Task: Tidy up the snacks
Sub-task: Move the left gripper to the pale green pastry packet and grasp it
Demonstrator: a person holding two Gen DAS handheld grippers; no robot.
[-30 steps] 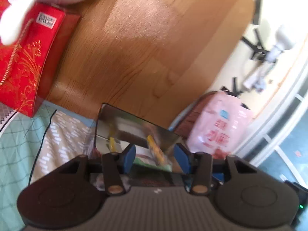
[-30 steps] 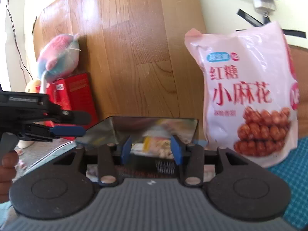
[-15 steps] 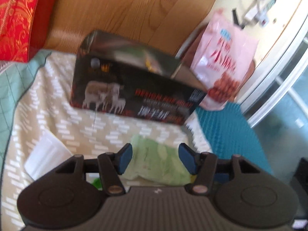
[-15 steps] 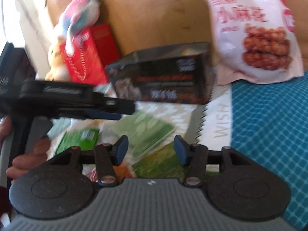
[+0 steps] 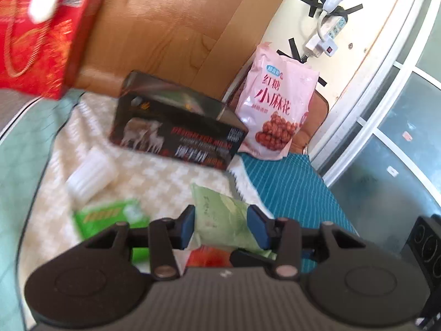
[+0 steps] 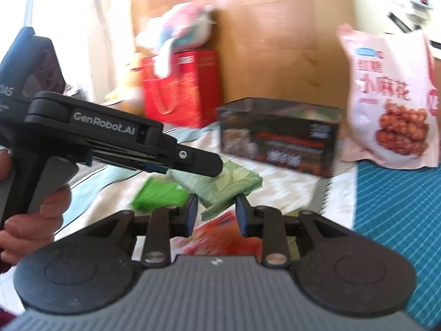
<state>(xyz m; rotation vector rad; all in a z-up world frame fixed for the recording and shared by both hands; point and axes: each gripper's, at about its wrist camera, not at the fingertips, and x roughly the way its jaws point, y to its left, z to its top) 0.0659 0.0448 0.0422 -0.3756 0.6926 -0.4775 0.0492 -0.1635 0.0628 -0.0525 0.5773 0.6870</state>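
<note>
Listing 2 hand-held grippers above a bed covered with a cream patterned cloth (image 5: pixel 165 176) and a teal mat (image 5: pixel 289 190).

1. Left gripper (image 5: pixel 221 227): fingers at a narrow gap and closing, with a pale green snack packet (image 5: pixel 223 218) lying between them; whether the pads press it cannot be told.
2. Right gripper (image 6: pixel 215 213): fingers narrow and closing over a red packet (image 6: pixel 220 237); the corner of the pale green packet lies just ahead; no grip visible.
3. Black box (image 5: pixel 179 135): open-topped, standing on the cloth by the wooden headboard (image 5: pixel 171 27).
4. Pink snack bag (image 5: pixel 278 110): upright, just right of the box.
5. Bright green packet (image 5: pixel 110 216) and white packet (image 5: pixel 91 176): loose on the cloth.
6. Red gift bag (image 5: pixel 41 44): far left, a plush toy (image 6: pixel 182 30) on top.
</note>
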